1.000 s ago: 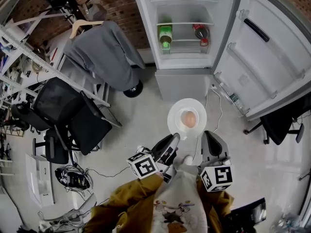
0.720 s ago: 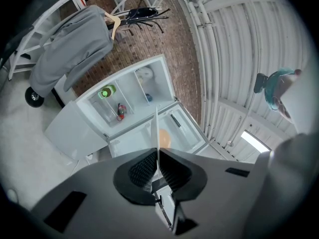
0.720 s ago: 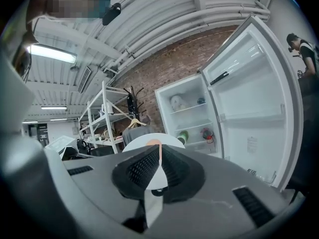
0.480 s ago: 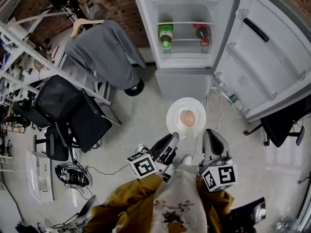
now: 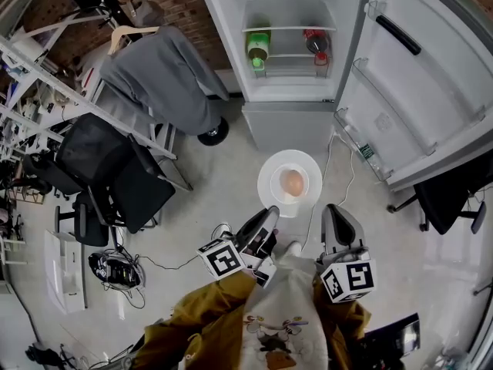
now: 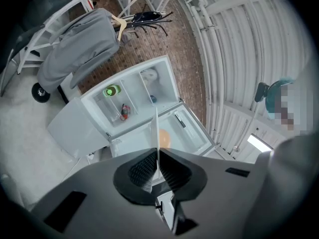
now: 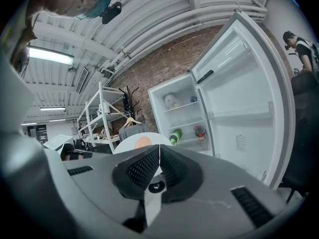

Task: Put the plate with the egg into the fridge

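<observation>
A: Status, left tongs [image 5: 269, 213]?
B: Clamps rim of plate [image 5: 269, 177] at near-left edge; plate seen edge-on between closed jaws.
A: Right tongs [image 5: 331, 209]?
B: Closed on same rim at near-right edge; thin white sliver between jaws.
A: Location of egg [image 5: 291, 182]?
B: Sits centred on plate, just ahead of both tips, between them; plate level, above floor [image 5: 223, 176]; open fridge [image 5: 291, 106] well ahead of tongs; door [image 5: 416, 91] ahead, right of right tongs.

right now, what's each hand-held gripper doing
left hand-held gripper: closed on the rim of the plate
right hand-held gripper: closed on the same plate
</observation>
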The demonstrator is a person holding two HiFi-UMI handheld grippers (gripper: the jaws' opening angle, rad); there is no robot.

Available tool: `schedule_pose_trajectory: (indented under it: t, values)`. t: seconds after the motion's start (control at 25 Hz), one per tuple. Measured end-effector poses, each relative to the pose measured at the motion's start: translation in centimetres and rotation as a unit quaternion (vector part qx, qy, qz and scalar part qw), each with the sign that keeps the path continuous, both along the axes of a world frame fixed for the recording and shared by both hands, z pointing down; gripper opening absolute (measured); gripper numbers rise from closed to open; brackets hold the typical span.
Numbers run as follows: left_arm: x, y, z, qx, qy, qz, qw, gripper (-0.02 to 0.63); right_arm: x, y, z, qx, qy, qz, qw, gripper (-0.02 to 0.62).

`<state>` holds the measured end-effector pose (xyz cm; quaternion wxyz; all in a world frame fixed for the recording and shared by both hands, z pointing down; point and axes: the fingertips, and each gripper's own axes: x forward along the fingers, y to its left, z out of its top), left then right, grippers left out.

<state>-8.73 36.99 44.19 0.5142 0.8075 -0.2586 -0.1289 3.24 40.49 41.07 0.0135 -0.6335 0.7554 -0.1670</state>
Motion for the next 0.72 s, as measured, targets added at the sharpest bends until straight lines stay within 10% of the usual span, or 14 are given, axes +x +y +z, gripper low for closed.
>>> schedule_pose_trajectory:
  t: [0.72]
  values:
    - [4.3, -7.4, -0.1, 0.010, 0.017, -0.019, 0.9996, 0.021, 5.2, -5.9, 0.9, 0.002, 0.004, 0.002, 1.000, 0.006]
